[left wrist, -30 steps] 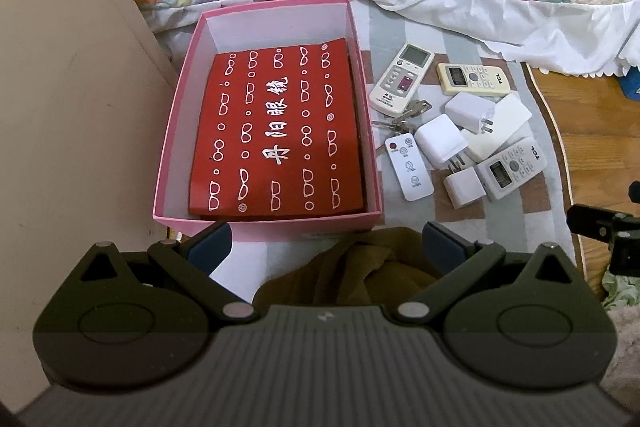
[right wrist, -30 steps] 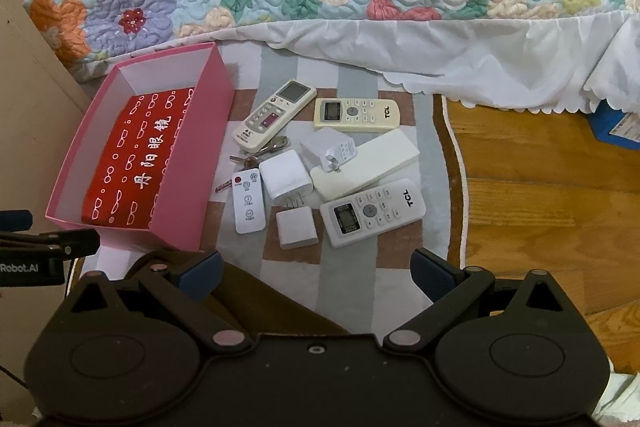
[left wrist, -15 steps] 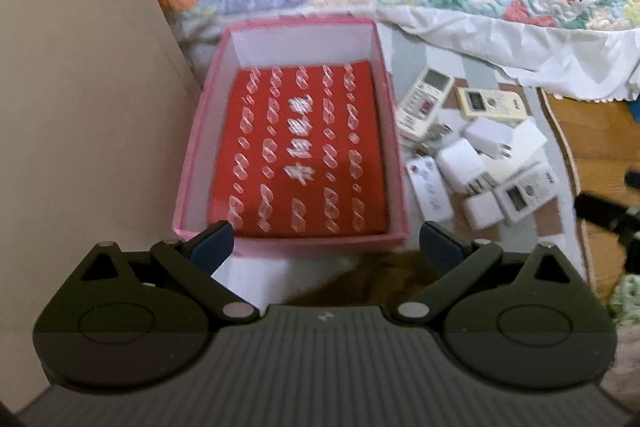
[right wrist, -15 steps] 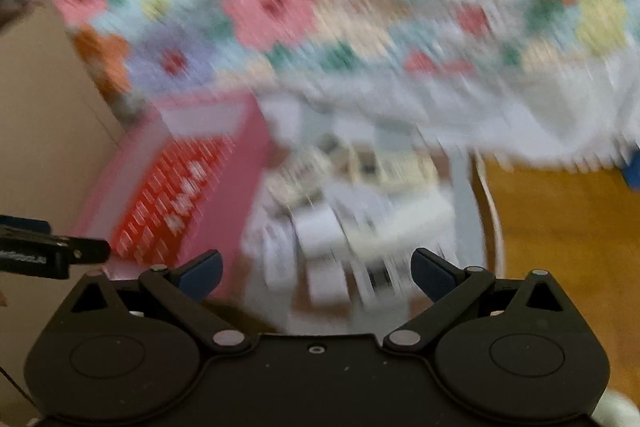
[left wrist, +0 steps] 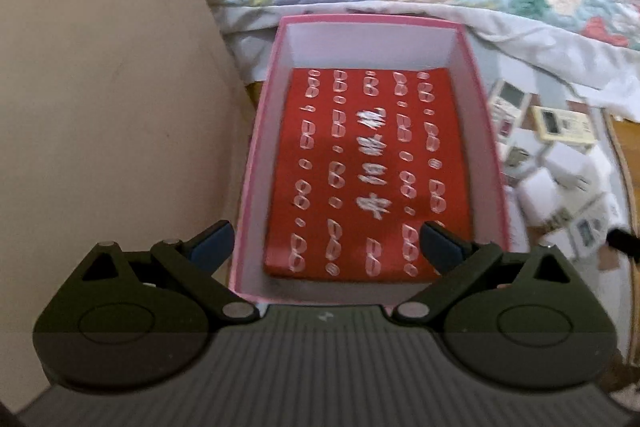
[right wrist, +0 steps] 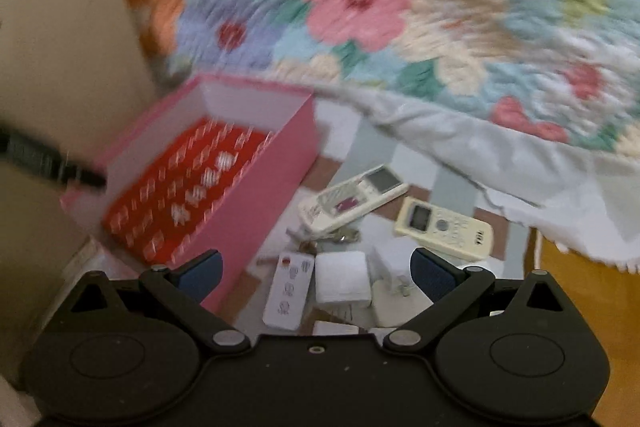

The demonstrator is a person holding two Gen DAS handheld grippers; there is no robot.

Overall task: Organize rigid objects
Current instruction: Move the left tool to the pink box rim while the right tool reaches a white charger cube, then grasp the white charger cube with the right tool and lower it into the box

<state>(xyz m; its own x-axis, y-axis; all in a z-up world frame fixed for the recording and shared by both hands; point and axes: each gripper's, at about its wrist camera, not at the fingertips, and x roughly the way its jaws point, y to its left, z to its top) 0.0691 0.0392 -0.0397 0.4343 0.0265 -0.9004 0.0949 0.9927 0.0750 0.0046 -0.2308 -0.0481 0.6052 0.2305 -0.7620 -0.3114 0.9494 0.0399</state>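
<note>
Both tools have swung closer, the left tool (left wrist: 326,245) gaping empty over the pink box (left wrist: 486,131), the right tool (right wrist: 316,273) wide open, empty, nearing the small white remote (right wrist: 288,291) on the rug.

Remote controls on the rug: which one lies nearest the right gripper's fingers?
The small white remote with the red button, lying beside the pink box.

Pink cardboard box (left wrist: 486,131) with white inner walls, holding a flat red card (left wrist: 368,175) printed with rows of white glasses icons. Quilted floral bedspread (right wrist: 400,7) at the far side: pink, orange, purple and teal blooms. Cream remote (right wrist: 442,228) with grey screen, right of box.
</note>
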